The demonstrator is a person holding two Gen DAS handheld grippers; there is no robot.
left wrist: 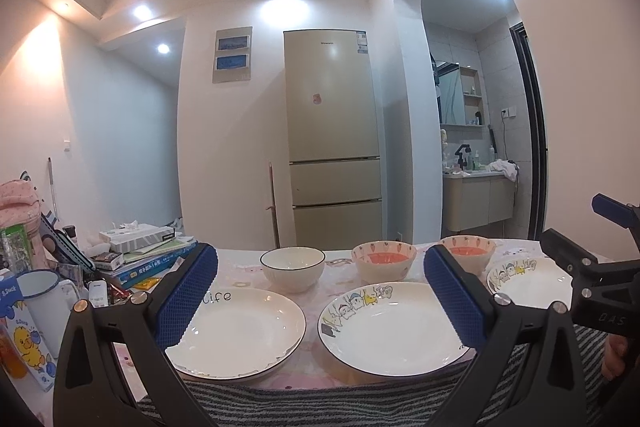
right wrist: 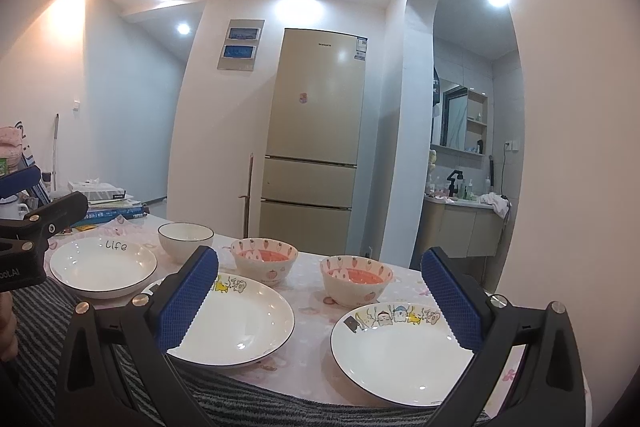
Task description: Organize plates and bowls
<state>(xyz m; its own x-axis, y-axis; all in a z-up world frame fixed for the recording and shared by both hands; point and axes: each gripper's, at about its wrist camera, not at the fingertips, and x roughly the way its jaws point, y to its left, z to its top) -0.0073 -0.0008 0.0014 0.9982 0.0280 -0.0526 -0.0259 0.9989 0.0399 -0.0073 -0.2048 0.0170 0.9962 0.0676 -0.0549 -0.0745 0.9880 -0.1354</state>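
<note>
Three white plates lie along the table's near edge: a "Life" plate (left wrist: 240,331) (right wrist: 102,263) on the left, a cartoon plate (left wrist: 394,327) (right wrist: 240,319) in the middle and a second cartoon plate (left wrist: 532,281) (right wrist: 400,351) on the right. Behind them stand a plain white bowl (left wrist: 293,267) (right wrist: 185,239) and two carrot-patterned bowls with orange insides (left wrist: 384,263) (right wrist: 264,259), (left wrist: 468,251) (right wrist: 356,279). My left gripper (left wrist: 320,303) hovers open above the near edge, holding nothing. My right gripper (right wrist: 320,303) is open too, over the middle and right plates.
A pink patterned cloth (right wrist: 308,303) covers the table, with a striped fabric (left wrist: 320,399) at its near edge. Books, a tissue box (left wrist: 136,237), a white mug (left wrist: 44,297) and clutter crowd the left end. A fridge (left wrist: 332,143) stands beyond.
</note>
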